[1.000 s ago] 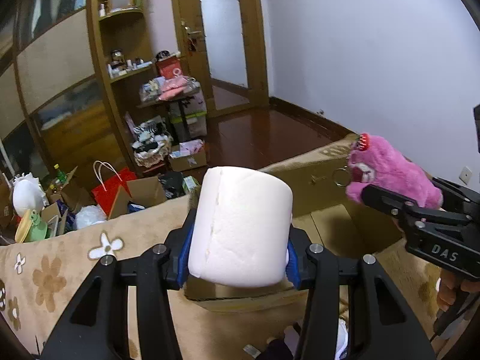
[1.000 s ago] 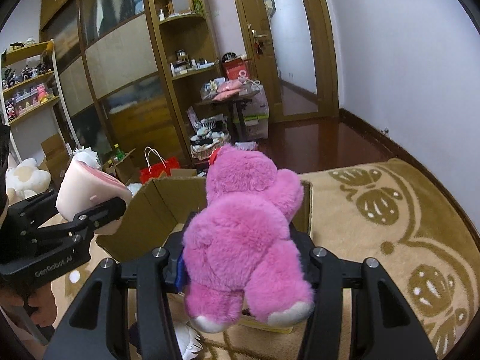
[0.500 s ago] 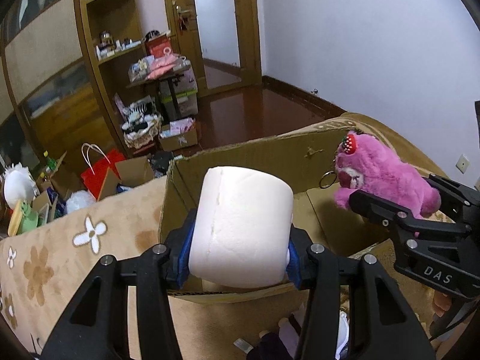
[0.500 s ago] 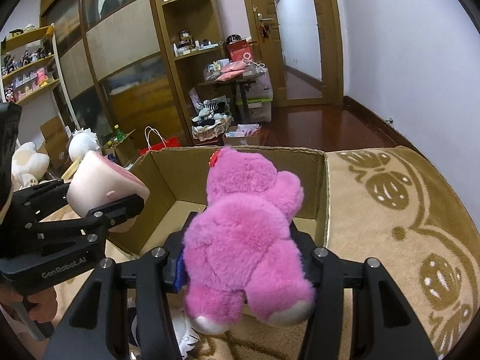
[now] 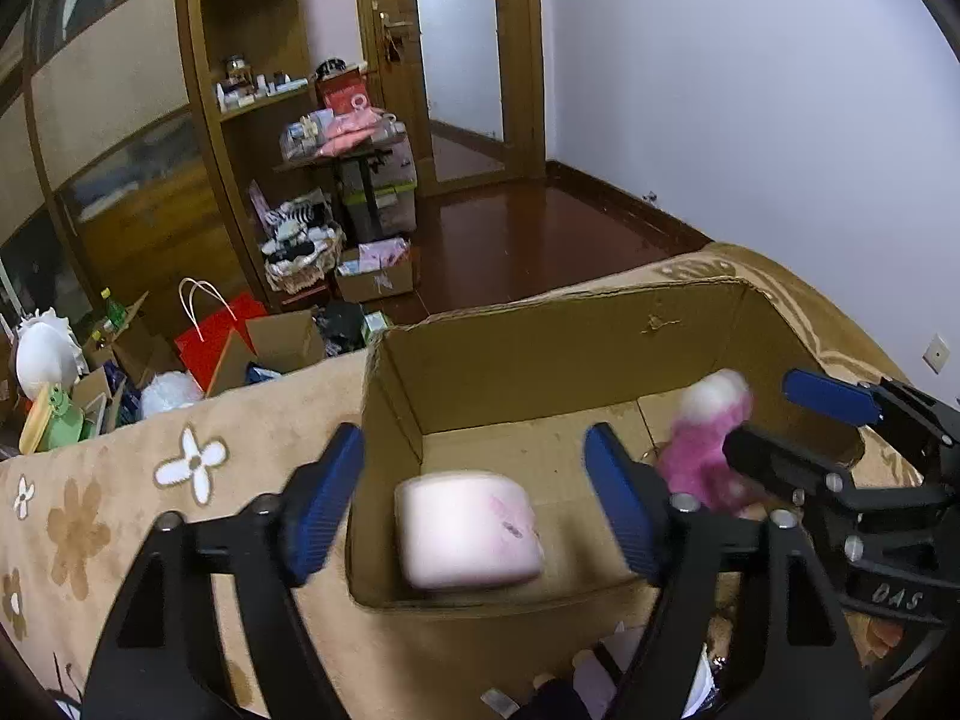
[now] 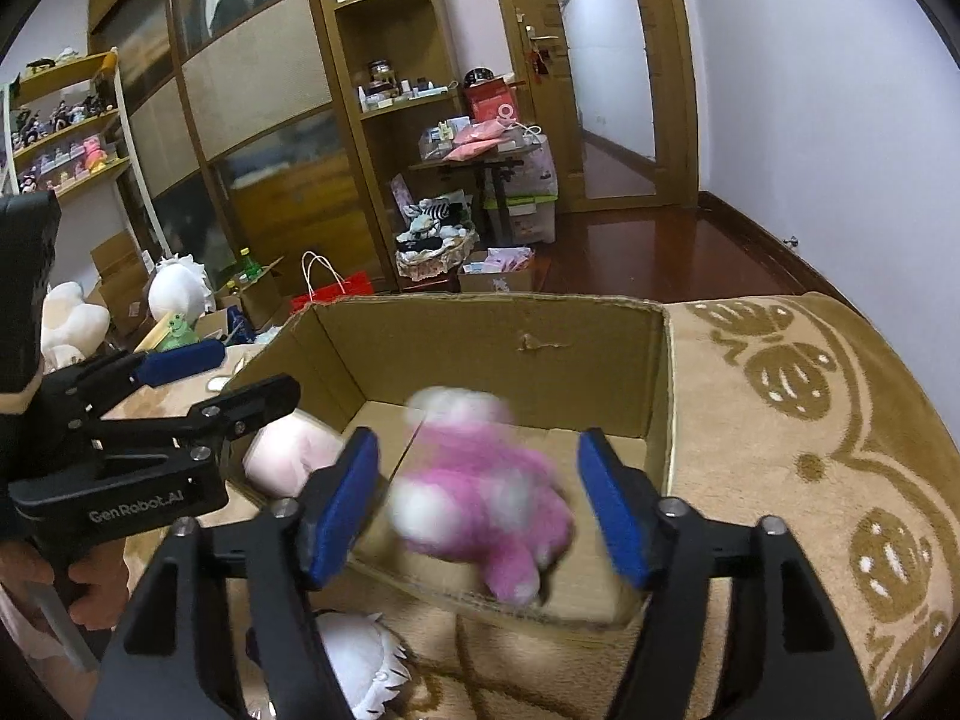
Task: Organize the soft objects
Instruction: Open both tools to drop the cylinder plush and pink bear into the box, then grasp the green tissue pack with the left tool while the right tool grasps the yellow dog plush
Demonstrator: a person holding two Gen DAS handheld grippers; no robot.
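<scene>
An open cardboard box (image 5: 540, 360) (image 6: 480, 348) rests on a tan patterned blanket. In the left wrist view my left gripper (image 5: 471, 507) hangs over the box's near left corner, its jaws opening. A pale pink soft block (image 5: 468, 540) (image 6: 288, 450) drops between them, blurred and clear of both pads. In the right wrist view my right gripper (image 6: 477, 507) is over the box's near edge, its jaws also opening. A pink plush bear (image 6: 480, 492) (image 5: 708, 444) falls blurred between them, touching neither pad. Each view also shows the other gripper: the right gripper (image 5: 786, 420) and the left gripper (image 6: 234, 375).
A white fluffy toy (image 6: 360, 660) lies on the blanket (image 6: 810, 420) just in front of the box. A hand (image 6: 90, 594) holds the left gripper. Beyond the blanket's edge stand a red bag (image 5: 216, 336), boxes, a basket and wooden shelves (image 6: 384, 120).
Both grippers have opened wide. The pale block and the pink bear have left the pads and are falling into the box. Neither hand has moved much.
</scene>
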